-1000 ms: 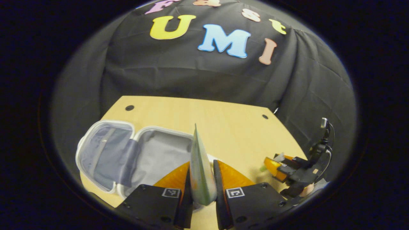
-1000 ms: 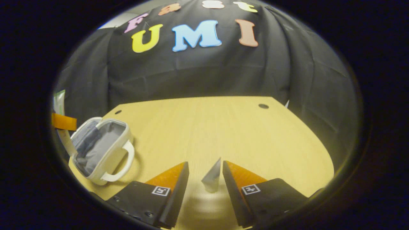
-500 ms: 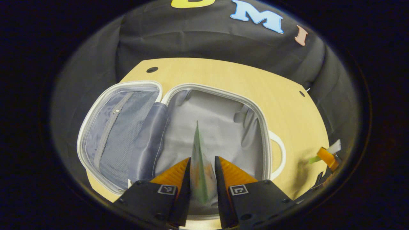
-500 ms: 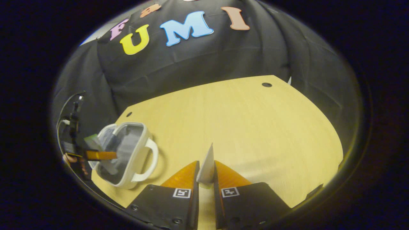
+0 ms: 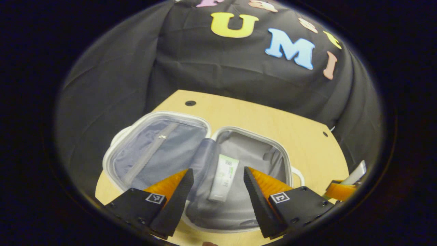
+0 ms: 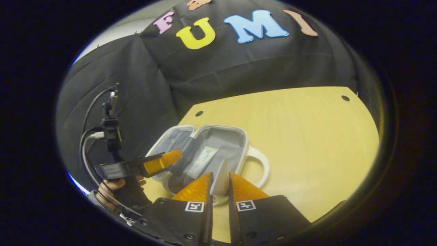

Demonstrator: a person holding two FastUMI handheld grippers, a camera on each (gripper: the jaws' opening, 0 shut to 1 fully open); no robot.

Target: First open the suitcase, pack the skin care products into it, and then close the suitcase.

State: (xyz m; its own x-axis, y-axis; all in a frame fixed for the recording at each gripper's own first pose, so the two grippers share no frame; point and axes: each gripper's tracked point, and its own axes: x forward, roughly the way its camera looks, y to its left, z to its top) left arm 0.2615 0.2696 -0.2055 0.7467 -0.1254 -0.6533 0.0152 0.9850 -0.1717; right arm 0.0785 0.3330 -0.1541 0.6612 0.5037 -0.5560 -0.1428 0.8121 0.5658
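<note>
Suitcase (image 5: 201,164) lies open on table (image 5: 273,123). Left gripper (image 5: 215,191) spread wide above it, holding nothing; white tube (image 5: 223,177) lies flat on grey lining btwn its fingers. Right gripper (image 6: 220,191) closed tight on pale sachet (image 6: 221,177), just beside suitcase's near rim w/ handle (image 6: 259,167).

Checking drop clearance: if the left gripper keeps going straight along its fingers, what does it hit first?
Most likely the skincare tube lying in the open suitcase. The left gripper is open, and the tube sits between its fingers in the left gripper view. Depth is unclear; it could meet the grey lining beside the tube instead.
</note>
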